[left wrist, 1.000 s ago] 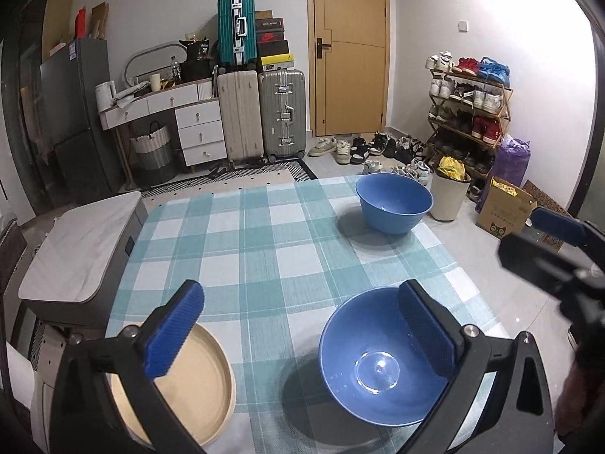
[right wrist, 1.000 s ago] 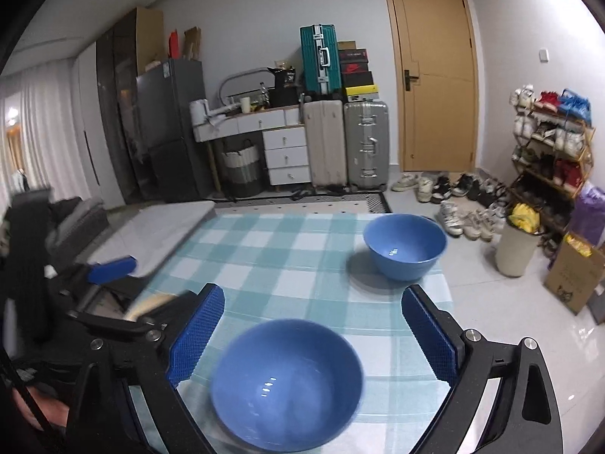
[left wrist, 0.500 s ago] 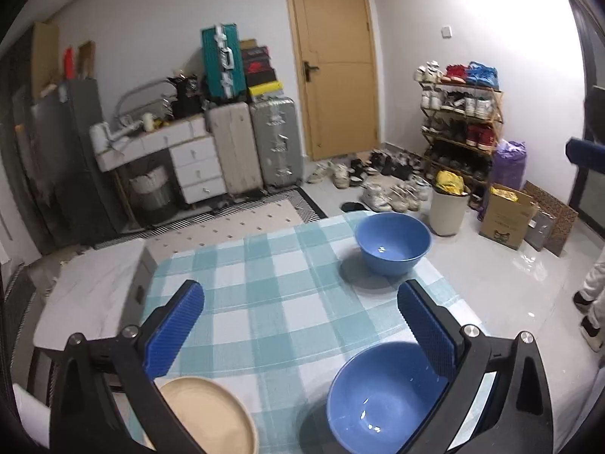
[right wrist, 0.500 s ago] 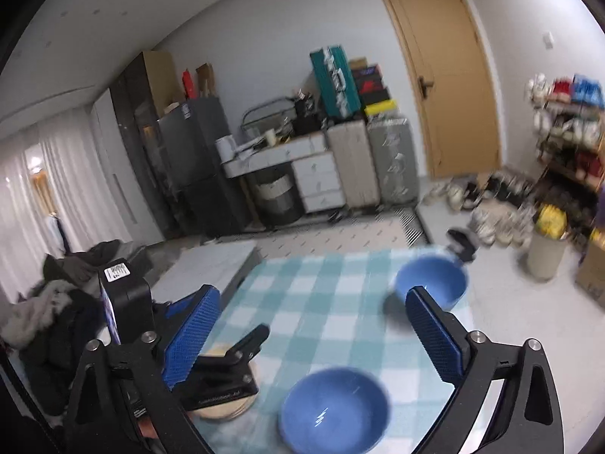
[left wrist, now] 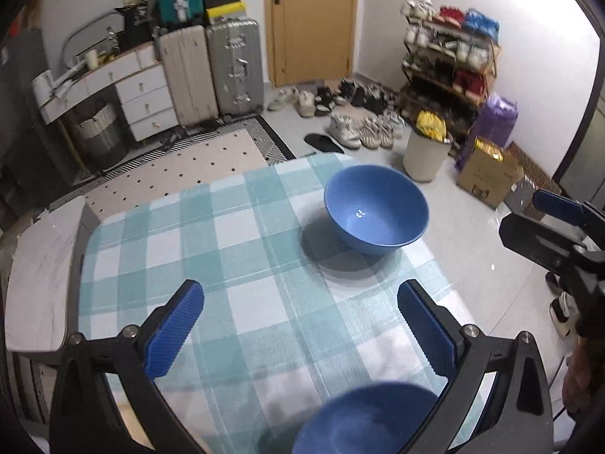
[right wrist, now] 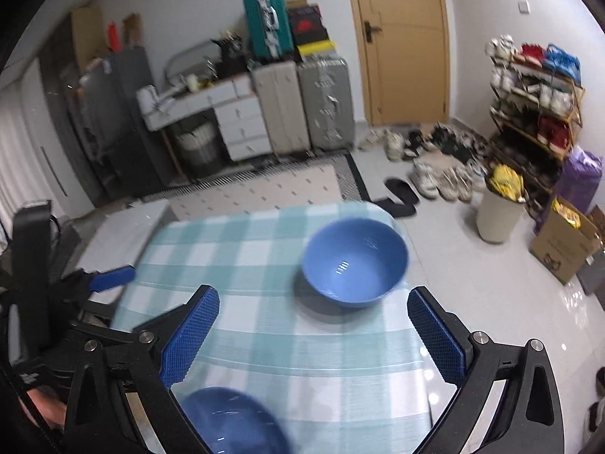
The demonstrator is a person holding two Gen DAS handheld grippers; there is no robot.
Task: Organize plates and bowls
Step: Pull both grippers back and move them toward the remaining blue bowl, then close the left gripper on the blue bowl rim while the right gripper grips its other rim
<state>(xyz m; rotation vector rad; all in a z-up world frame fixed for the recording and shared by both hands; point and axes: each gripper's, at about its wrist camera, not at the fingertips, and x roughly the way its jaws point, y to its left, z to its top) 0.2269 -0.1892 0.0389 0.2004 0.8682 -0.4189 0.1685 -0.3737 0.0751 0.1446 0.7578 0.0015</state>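
Evidently nothing has been picked up yet: the left gripper (left wrist: 300,325) and the right gripper (right wrist: 314,335) both hover above the table (left wrist: 242,249) with their blue pads spread wide and nothing between them. Two blue bowls sit on the checked cloth, well apart. The far bowl (right wrist: 355,261) stands upright near the far right corner, and the near bowl (right wrist: 230,422) lies at the front edge, partly cut off at the bottom of both wrist views. Both bowls look empty, with only a glint of light on the inside of each. No plate can be made out in these views. My guess is that the step in hand is the approach to a first bowl, probably so that one can be nested inside the other. That would call for lowering one gripper over a rim, one pad inside and one outside, before closing.
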